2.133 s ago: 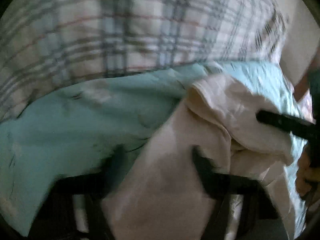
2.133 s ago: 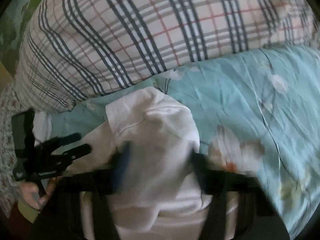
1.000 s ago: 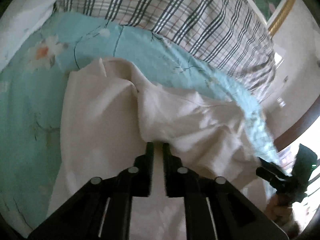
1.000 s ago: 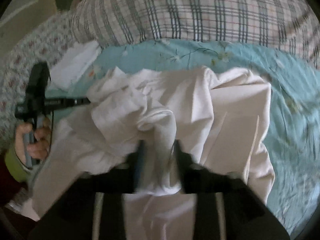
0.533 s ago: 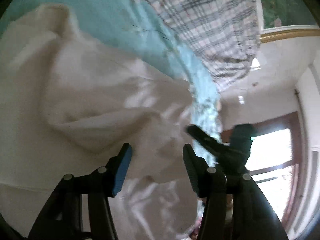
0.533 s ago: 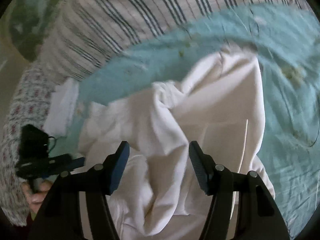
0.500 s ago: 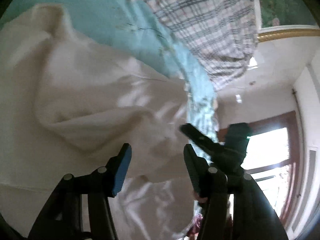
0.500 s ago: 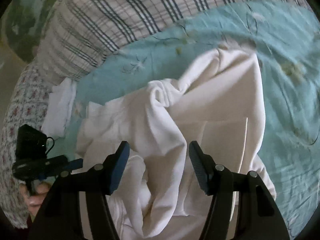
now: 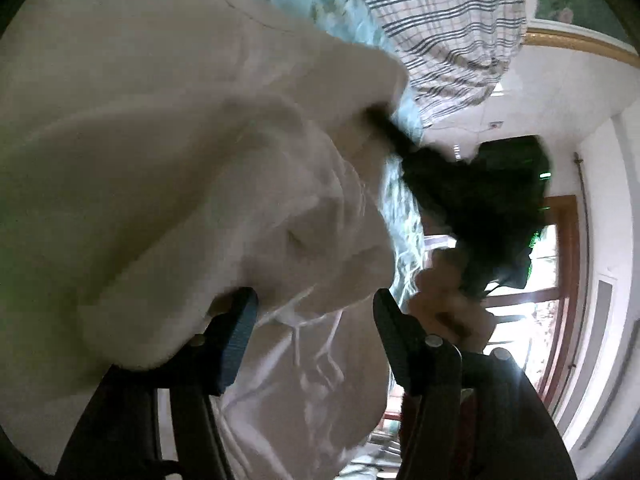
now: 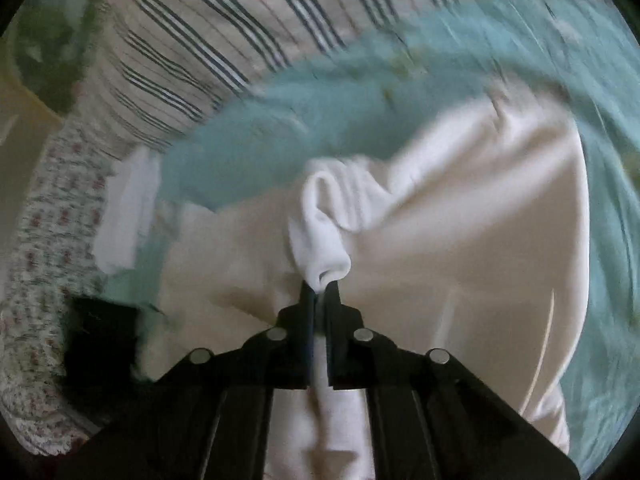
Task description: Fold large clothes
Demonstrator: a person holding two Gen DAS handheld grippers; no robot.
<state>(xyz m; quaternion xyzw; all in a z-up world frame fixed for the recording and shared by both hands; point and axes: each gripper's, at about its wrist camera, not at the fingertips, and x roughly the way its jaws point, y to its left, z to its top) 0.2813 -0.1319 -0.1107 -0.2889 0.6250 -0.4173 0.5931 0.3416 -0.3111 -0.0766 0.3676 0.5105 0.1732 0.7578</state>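
We judge the folding to be at an early stage. The white garment (image 10: pixel 472 248) lies on the bed's teal sheet (image 10: pixel 304 120) in a rumpled heap, with bunched ridges and no flat panel or clean crease that we can make out; spreading it out and making the folds all seem to be left.

Our right gripper (image 10: pixel 320 286) is closed tight on a gathered ridge of the white garment, and the cloth pinches up into a tuft just beyond the tips. Our left gripper (image 9: pixel 314 302) has its jaws opening; a bulge of the same garment (image 9: pixel 168 168) sits between them, but the pads do not appear to press on it, so we take it as not gripping. In the left wrist view the right gripper (image 9: pixel 384 120) pokes into the cloth's upper fold, with a hand (image 9: pixel 444 300) below it.

For room to move: a plaid pillow (image 10: pixel 248 28) bounds the far side of the sheet, and a small white folded piece (image 10: pixel 128 216) lies on the sheet just beside the garment. Bare sheet shows to the right of the garment, which looks like the freest side for spreading. The bed's near edge we cannot see.
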